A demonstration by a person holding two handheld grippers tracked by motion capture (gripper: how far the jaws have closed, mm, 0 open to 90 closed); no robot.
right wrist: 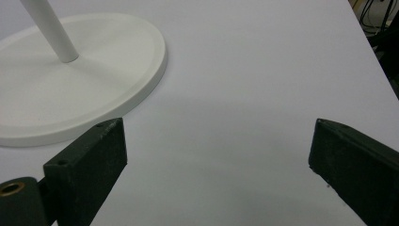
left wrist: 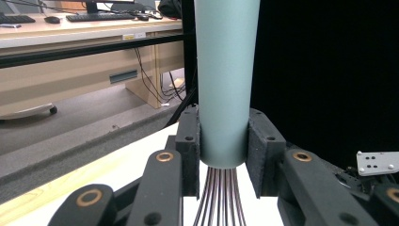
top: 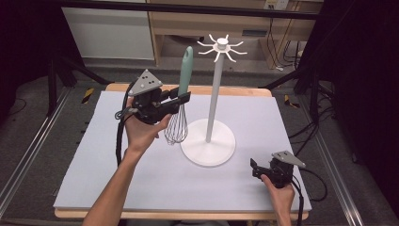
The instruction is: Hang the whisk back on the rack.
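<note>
A whisk with a pale green handle and wire loops is held upright above the table, left of the white hook stand. My left gripper is shut on the handle just above the wires; in the left gripper view the handle sits clamped between both pads and the wires fan out below. The stand has a round base and a ring of hooks on top. My right gripper rests low at the table's right front, open, nothing between its jaws; the stand's base lies ahead-left of it.
A pale blue-grey mat covers the wooden table. Beyond the far edge stand a wooden desk and cables on the floor. Dark curtains hang at both sides. A desk with a keyboard appears in the left gripper view.
</note>
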